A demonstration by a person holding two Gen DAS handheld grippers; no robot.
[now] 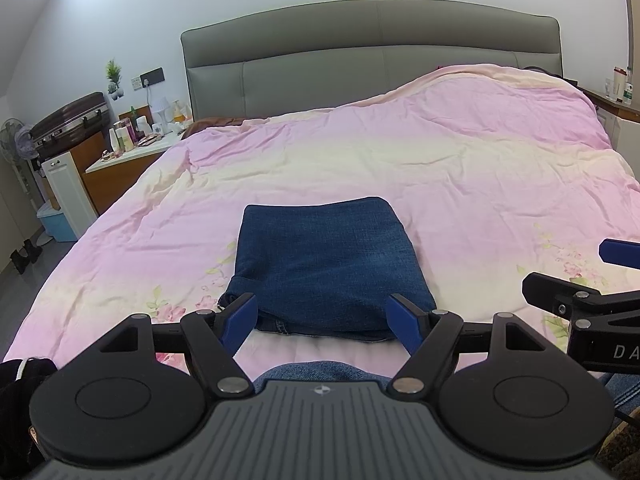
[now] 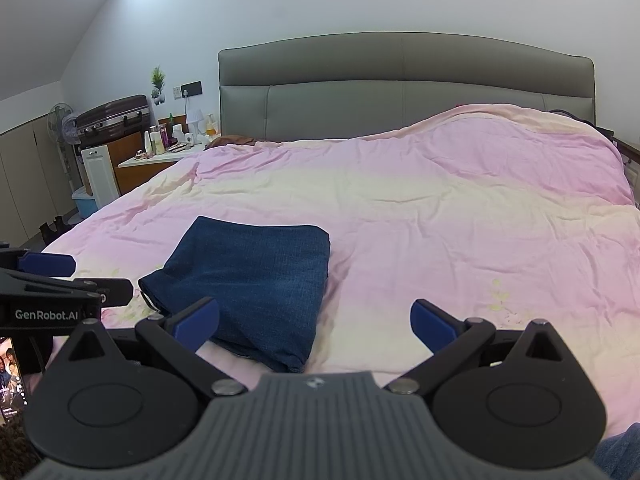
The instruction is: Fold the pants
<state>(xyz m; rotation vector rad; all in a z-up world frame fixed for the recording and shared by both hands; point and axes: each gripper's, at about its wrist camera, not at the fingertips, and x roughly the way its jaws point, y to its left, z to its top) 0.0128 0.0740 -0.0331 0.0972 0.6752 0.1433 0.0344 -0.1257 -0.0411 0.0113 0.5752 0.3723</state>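
Two hand-held grippers are in view, and both stand released with nothing between their blue pads. The left hand-held gripper [image 1: 322, 318] hovers just short of the near edge of the pants [image 1: 326, 268], its jaws spread about as wide as the bundle itself; the right hand-held gripper [image 2: 316, 320] sits off to the right of the garment, jaws equally wide, over bare quilt. The pants, dark blue denim, lie as a compact rectangular packet on the pink floral quilt [image 1: 460, 168] of the bed, near its foot and well apart from the grey headboard [image 1: 372, 52]. Layers are stacked evenly; the far edge is a clean fold, while a hem and some stitching show at the near left corner. Judgement: the folding proper appears complete or very nearly so, and the step in hand is release and inspection. Should any further move be wanted, it calls only for a light tidy of the near edge, where the layers sit slightly uneven, taken with a shallow pinch so the stack beneath is not dragged out of square. Soft quilt beneath offers little resistance, so any push risks sliding the whole packet.
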